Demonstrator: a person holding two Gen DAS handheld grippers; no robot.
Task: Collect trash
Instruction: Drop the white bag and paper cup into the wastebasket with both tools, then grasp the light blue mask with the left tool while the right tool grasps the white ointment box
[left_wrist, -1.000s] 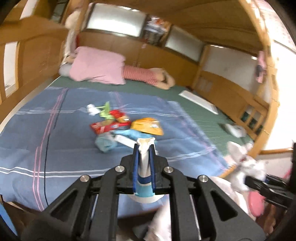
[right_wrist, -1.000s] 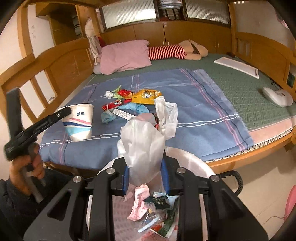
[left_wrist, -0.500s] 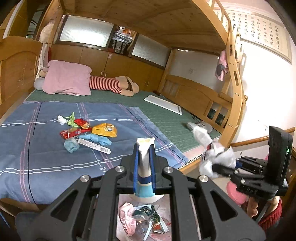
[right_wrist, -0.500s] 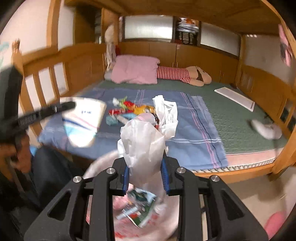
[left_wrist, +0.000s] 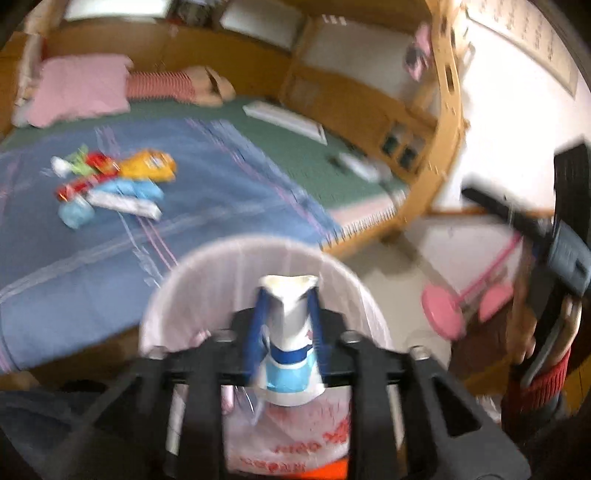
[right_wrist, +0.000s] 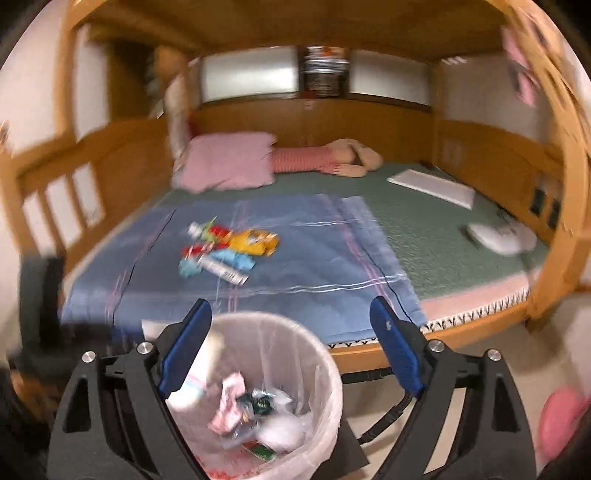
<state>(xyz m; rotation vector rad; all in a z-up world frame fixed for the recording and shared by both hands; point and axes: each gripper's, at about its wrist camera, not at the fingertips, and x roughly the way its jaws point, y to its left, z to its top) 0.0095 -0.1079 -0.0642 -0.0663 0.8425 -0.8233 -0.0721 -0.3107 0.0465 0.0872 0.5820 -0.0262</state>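
Note:
My left gripper (left_wrist: 286, 295) is shut on a squashed white and blue paper cup (left_wrist: 290, 343) and holds it over the white bin lined with a plastic bag (left_wrist: 162, 295). In the right wrist view the cup (right_wrist: 197, 373) hangs over the bin's left rim (right_wrist: 325, 354). My right gripper (right_wrist: 291, 317) is open and empty above the bin; crumpled wrappers and white plastic (right_wrist: 258, 413) lie inside. A pile of wrappers (right_wrist: 225, 251) lies on the blue sheet (right_wrist: 295, 258); it also shows in the left wrist view (left_wrist: 110, 184).
The bin stands on the floor against the wooden bed frame (right_wrist: 480, 325). A pink pillow (right_wrist: 229, 166) and striped plush toy (right_wrist: 325, 158) lie at the head. A white board (right_wrist: 432, 186) and white device (right_wrist: 498, 238) lie on the green mat. A pink object (left_wrist: 443, 310) stands on the floor.
My right gripper has opened and let go of the white plastic bag, which now lies in the bin. My left gripper has carried the cup over the bin. Both views are blurred by motion.

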